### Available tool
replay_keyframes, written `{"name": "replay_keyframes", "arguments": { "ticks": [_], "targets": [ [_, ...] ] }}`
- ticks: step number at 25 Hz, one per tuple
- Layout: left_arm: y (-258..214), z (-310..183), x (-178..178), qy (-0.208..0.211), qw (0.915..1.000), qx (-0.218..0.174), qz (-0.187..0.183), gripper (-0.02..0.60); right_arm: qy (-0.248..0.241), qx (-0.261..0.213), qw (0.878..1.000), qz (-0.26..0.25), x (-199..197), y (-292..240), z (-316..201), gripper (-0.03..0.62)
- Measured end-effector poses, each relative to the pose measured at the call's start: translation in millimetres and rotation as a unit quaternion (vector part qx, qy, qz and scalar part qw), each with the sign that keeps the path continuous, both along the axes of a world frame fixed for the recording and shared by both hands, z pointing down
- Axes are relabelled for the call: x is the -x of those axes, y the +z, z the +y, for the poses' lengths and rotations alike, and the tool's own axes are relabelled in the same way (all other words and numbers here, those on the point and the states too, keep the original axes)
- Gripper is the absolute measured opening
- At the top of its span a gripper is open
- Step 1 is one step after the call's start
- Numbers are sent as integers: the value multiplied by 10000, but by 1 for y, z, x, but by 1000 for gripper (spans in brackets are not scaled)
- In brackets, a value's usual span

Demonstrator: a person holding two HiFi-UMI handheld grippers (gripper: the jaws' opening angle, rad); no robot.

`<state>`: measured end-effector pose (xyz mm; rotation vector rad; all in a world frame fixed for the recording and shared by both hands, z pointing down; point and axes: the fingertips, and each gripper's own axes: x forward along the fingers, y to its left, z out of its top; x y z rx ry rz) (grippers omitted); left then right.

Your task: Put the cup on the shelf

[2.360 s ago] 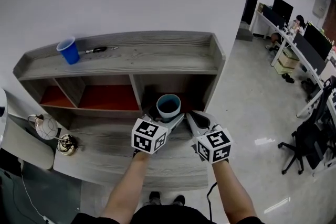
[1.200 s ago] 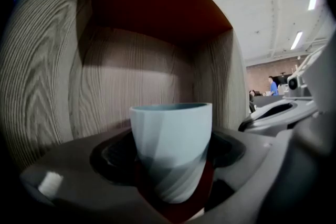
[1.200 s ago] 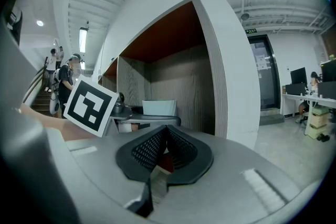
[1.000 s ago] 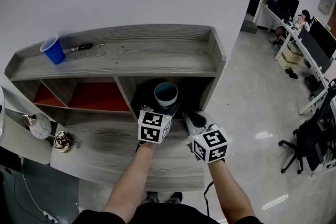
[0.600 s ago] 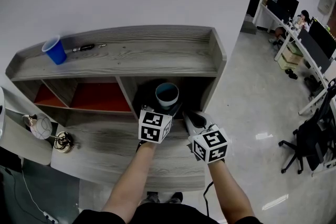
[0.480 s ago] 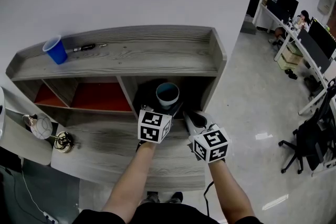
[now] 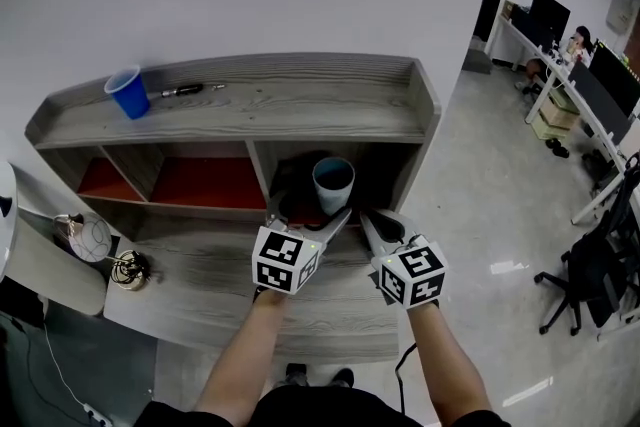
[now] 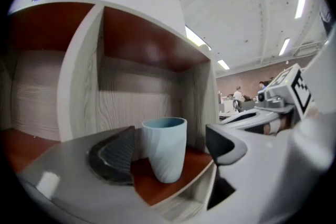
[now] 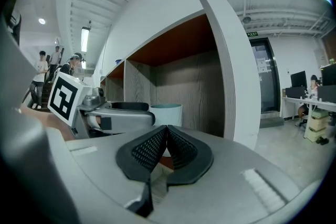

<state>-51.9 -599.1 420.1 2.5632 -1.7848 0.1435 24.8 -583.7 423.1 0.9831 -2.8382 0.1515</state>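
The light blue ribbed cup [image 7: 333, 183] stands upright on the red floor of the right compartment of the grey wooden shelf [image 7: 300, 105], near its front edge. My left gripper [image 7: 315, 218] is just in front of it. In the left gripper view the cup [image 8: 164, 149] stands between the spread jaws of the left gripper [image 8: 170, 140], and neither pad touches it. Those jaws have just been opening. My right gripper [image 7: 378, 225] hovers beside it on the right. Its pads meet with nothing between them [image 9: 167, 144]; the cup [image 9: 167, 112] shows beyond.
A blue plastic cup [image 7: 128, 94] and a pen [image 7: 187, 92] lie on the shelf's top board. A round lamp-like object [image 7: 90, 237] sits low at the left. Office desks with monitors [image 7: 590, 75] and a chair [image 7: 590, 285] stand on the right.
The left gripper's jaws have spread off the cup and the gripper has drawn back toward me. The cup stays standing in the right compartment. The right gripper has kept still.
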Motion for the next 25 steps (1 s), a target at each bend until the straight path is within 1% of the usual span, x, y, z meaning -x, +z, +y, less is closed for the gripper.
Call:
{"name": "replay_keyframes", "arguments": {
  "ticks": [1, 2, 4, 5, 8, 14, 16, 21, 25],
  "targets": [
    [0, 6, 2, 32, 10000, -14, 39, 414, 8, -10, 10000, 3, 0, -1, 2, 12],
    [-1, 13, 5, 71, 9999, -38, 90, 387, 21, -16, 10000, 3, -1, -2, 4, 12],
    [0, 26, 7, 180, 9996, -86, 184, 312, 57, -21, 10000, -11, -1, -3, 9, 12],
    [1, 31, 7, 246, 9994, -88, 213, 292, 73, -20, 10000, -19, -1, -3, 11, 12],
    [12, 47, 7, 397, 9988, 36, 268, 211, 83, -4, 10000, -25, 1, -3, 22, 12],
    [28, 74, 4, 670, 9965, 197, 458, 10, 102, 36, 9999, 1, 4, 3, 45, 12],
    [32, 80, 2, 760, 9956, 251, 497, -2, 123, 58, 9999, 15, 3, 6, 51, 12],
    [35, 90, -7, 1028, 9931, 310, 481, -2, 166, 62, 9998, 3, 0, 6, 60, 12],
    [36, 96, -15, 1185, 9912, 334, 490, -3, 108, 64, 9999, 4, -1, 7, 68, 12]
  ]
}}
